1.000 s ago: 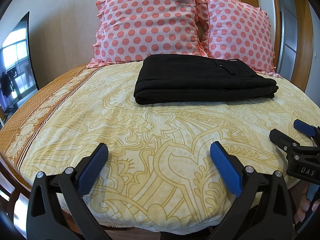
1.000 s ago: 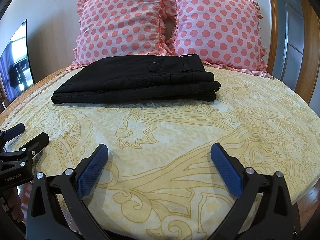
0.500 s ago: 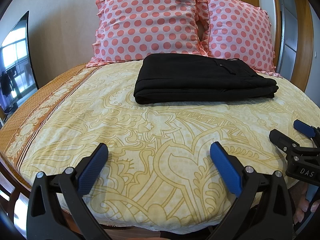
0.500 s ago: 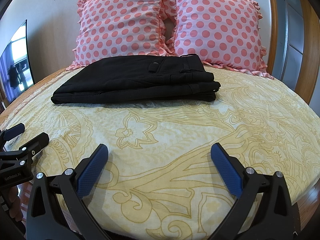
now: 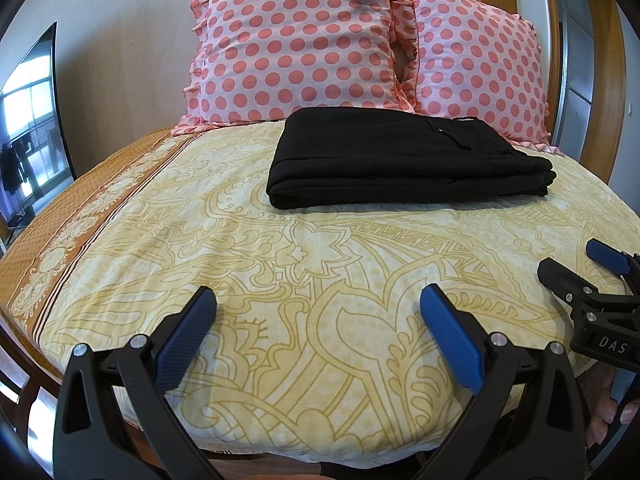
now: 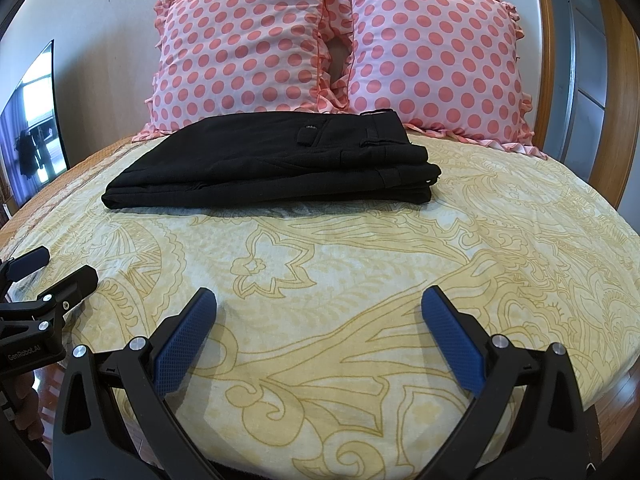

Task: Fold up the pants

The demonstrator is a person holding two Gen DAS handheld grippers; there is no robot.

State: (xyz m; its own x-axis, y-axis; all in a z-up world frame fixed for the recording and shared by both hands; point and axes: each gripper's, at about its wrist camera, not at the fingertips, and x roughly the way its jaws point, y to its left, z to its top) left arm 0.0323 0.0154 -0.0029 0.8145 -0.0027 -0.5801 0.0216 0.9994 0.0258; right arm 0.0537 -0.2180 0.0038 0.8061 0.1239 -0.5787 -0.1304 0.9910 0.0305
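Observation:
Black pants lie folded in a flat rectangular stack on the yellow patterned bedspread, just in front of the pillows; they also show in the right wrist view with the waistband to the right. My left gripper is open and empty over the bed's near edge, well short of the pants. My right gripper is open and empty, also near the front edge. Each gripper shows at the side of the other's view: the right gripper and the left gripper.
Two pink polka-dot pillows lean against the headboard behind the pants. The yellow bedspread stretches between the grippers and the pants. A dark TV screen stands at the left. A wooden frame rises at the right.

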